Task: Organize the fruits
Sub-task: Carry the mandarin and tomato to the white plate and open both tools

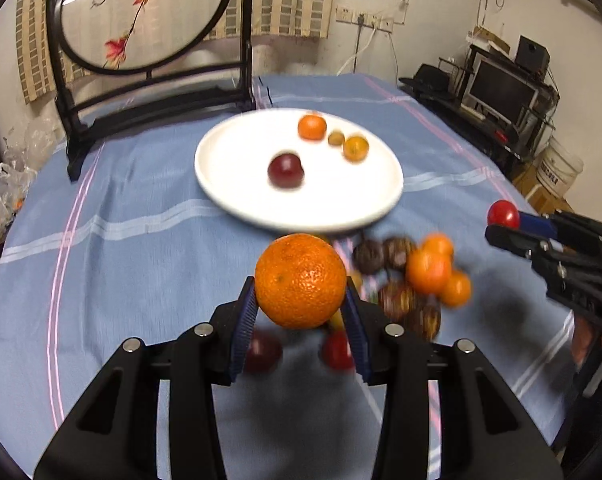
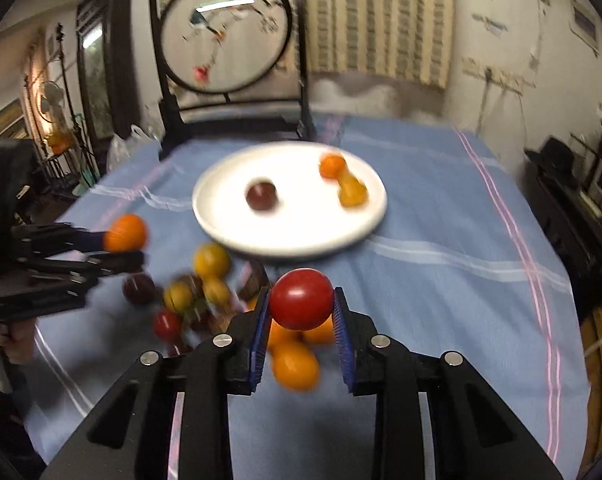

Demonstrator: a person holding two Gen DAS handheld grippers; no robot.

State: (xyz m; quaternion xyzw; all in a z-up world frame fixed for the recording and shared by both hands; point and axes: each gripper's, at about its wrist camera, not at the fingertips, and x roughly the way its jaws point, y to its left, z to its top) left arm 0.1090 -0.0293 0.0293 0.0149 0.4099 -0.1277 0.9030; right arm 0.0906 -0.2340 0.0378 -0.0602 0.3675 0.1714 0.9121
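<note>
Left tool (image 1: 301, 304): blue ribbed pads pinch a big round orange mandarin (image 1: 301, 280) on both sides; held above the table, short of the plate.
Right tool (image 2: 301, 312): blue pads clamp a shiny round red tomato-like fruit (image 2: 301, 298); also lifted, facing the plate. Seen from the left cam at far right, w/ the red fruit at its tip.
Plate: wide round white plate (image 1: 237, 196) on the blue cloth-covered table (image 1: 141, 248), beyond both tools.
On plate: one dark red round plum-like fruit (image 1: 285, 169) near the middle; small orange citrus (image 1: 312, 127), tiny brownish fruit (image 1: 335, 137) and a yellow-orange fruit (image 1: 355, 148) in a row toward the far right rim.
Loose pile: blurred heap of mixed fruit (image 1: 417, 276) on the cloth just before the plate, between the two tools – dark brown, orange, yellow, red pieces; exact kinds too smeared to tell.
Background: round embroidered bird screen in a black wooden stand (image 1: 141, 12) at the table's far end, behind the plate.
</note>
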